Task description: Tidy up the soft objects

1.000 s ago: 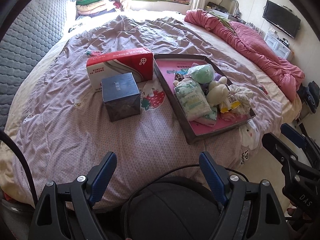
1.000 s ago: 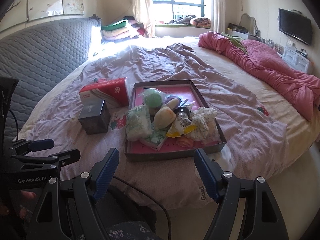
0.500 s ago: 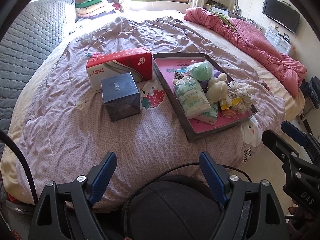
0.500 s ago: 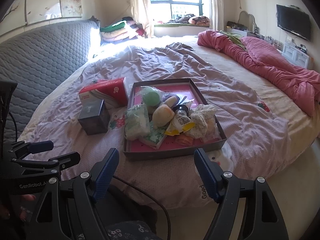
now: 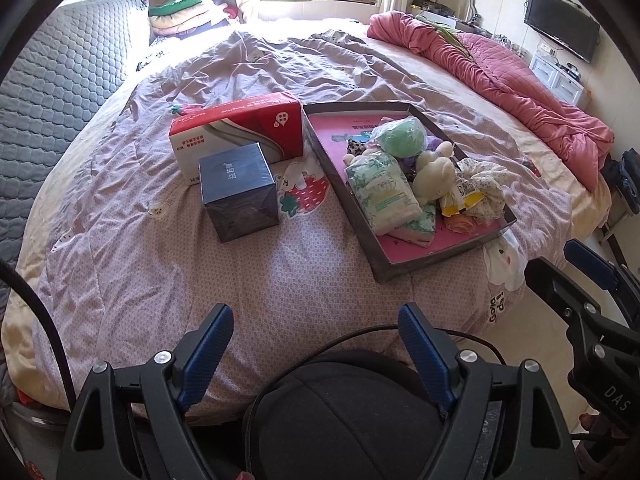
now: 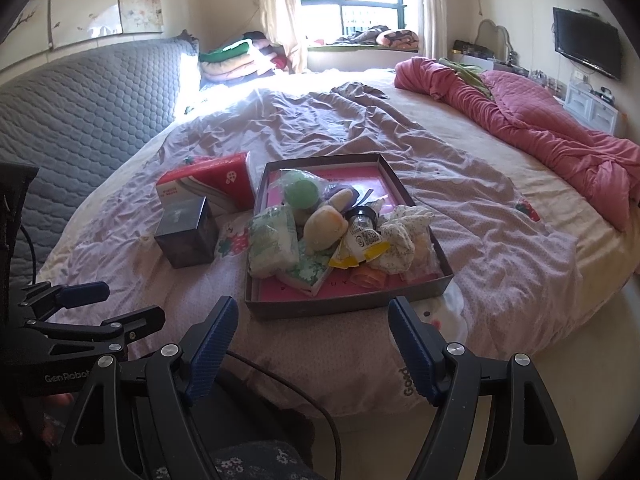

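Note:
A shallow grey tray with a pink bottom [image 5: 436, 258] [image 6: 348, 306] lies on the bed. In it are heaped soft things: a green ball in a bag [image 5: 402, 136] [image 6: 301, 193], a cream plush toy [image 5: 434, 176] [image 6: 324, 226], a white tissue pack [image 5: 382, 190] [image 6: 272, 240], a floral cloth [image 5: 486, 190] [image 6: 400, 236] and a yellow-edged packet [image 6: 362, 244]. My left gripper [image 5: 316, 328] hangs open over the bed's near edge, nothing between its blue pads. My right gripper [image 6: 314, 322] is open too, just short of the tray's near wall.
Left of the tray stand a red-and-white tissue box [image 5: 236, 130] [image 6: 208, 184] and a dark blue cube box [image 5: 240, 192] [image 6: 186, 230]. A bunched pink quilt [image 5: 520, 76] lies at the right, a grey padded headboard [image 6: 80, 96] at the left. Bare floor shows at the right [image 6: 560, 344].

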`<act>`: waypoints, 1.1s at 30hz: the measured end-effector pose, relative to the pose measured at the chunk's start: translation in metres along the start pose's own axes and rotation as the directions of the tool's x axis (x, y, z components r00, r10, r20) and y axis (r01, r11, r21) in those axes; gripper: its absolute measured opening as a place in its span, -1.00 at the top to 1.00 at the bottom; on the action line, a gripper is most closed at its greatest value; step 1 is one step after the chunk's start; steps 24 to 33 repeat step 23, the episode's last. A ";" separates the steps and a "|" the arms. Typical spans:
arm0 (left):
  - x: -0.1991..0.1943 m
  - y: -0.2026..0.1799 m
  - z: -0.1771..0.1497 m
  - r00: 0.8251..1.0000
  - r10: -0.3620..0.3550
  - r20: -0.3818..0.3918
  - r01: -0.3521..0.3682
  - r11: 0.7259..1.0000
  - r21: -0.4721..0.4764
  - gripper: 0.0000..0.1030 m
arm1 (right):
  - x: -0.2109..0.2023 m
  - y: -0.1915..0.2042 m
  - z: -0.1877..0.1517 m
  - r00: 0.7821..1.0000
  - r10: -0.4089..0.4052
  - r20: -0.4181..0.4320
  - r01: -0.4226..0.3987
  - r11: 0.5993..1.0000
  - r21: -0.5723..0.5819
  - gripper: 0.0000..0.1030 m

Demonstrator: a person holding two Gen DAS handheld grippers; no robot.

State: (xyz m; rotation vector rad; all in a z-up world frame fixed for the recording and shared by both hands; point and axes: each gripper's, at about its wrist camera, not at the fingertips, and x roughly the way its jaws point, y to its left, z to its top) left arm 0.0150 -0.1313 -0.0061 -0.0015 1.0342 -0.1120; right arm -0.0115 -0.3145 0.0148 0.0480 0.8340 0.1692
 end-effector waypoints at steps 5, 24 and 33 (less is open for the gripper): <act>0.002 0.000 0.000 1.000 0.010 -0.003 -0.010 1.000 0.005 -0.63 | 0.001 0.000 0.000 1.000 0.003 -0.001 -0.003 1.000 0.000 -0.53; 0.027 0.029 0.004 1.000 0.003 -0.013 -0.004 0.997 -0.071 -0.63 | 0.023 -0.010 0.003 0.999 0.004 -0.044 -0.003 1.000 0.020 -0.53; 0.027 0.029 0.004 1.000 0.003 -0.013 -0.004 0.997 -0.071 -0.63 | 0.023 -0.010 0.003 0.999 0.004 -0.044 -0.003 1.000 0.020 -0.53</act>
